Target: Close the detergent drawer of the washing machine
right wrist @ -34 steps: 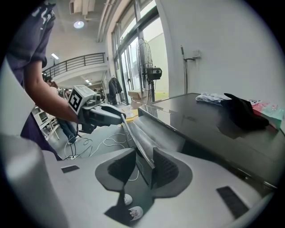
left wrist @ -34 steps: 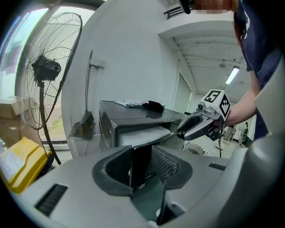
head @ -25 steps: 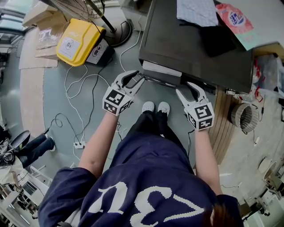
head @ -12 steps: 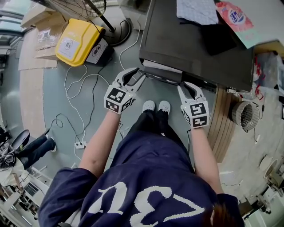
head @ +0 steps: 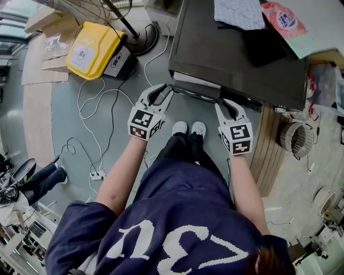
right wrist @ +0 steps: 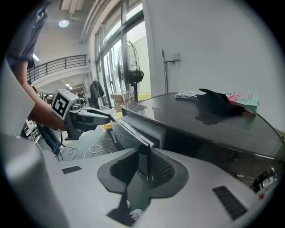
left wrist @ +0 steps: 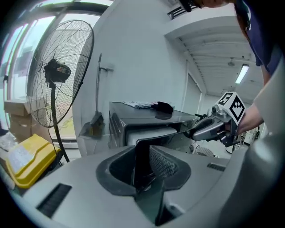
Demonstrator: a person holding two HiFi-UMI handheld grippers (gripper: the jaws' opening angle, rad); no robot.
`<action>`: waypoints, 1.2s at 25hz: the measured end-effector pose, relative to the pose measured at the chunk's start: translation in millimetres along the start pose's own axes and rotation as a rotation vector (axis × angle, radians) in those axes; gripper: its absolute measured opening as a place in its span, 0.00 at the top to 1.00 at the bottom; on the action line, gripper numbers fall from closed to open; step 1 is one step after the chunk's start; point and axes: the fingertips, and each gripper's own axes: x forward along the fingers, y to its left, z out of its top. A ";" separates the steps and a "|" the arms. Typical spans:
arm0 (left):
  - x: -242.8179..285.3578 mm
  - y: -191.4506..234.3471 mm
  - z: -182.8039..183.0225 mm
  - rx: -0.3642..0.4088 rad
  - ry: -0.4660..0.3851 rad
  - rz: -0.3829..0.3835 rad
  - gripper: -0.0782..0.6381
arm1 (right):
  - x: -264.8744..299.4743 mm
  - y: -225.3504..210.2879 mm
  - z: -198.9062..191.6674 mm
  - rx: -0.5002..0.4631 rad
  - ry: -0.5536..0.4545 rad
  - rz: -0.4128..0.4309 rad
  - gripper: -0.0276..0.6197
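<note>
The dark washing machine (head: 236, 59) has its detergent drawer (head: 196, 85) pulled a little way out of its front. My left gripper (head: 167, 88) is at the drawer's left end. The dark front panel (left wrist: 141, 153) stands between its jaws, which are closing, and a thin gap still shows beside the meshed pad (left wrist: 165, 162). My right gripper (head: 221, 105) is at the drawer's right end. In the right gripper view its jaws (right wrist: 144, 167) are shut on the panel's edge (right wrist: 133, 129). Each gripper view shows the other gripper across the drawer, the right gripper (left wrist: 200, 129) and the left gripper (right wrist: 95, 115).
A cloth (head: 239, 13), a black item (head: 263, 48) and a red packet (head: 285, 21) lie on the machine's top. A yellow case (head: 94, 51), a fan's base (head: 142, 37), cables (head: 97, 107) and a power strip (head: 95, 175) are on the floor at left. A wire basket (head: 295, 140) stands at right.
My right gripper has shifted in toward the drawer's right end and its jaws have narrowed onto the panel. The left gripper's jaws have narrowed a little; it has barely moved.
</note>
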 end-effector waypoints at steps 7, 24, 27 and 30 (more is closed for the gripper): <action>1.8 1.2 1.4 -0.002 0.021 0.019 0.74 | -0.1 -0.4 1.0 0.006 -0.007 -0.005 0.82; 15.2 10.5 7.9 -0.041 0.040 0.098 0.74 | 8.8 -11.7 8.9 0.025 -0.020 -0.041 0.82; 15.6 12.7 8.9 -0.041 0.036 0.098 0.74 | 10.5 -11.6 10.9 0.025 -0.022 -0.042 0.82; 18.1 14.0 9.7 -0.044 0.033 0.104 0.74 | 12.3 -13.9 11.8 0.032 -0.027 -0.046 0.82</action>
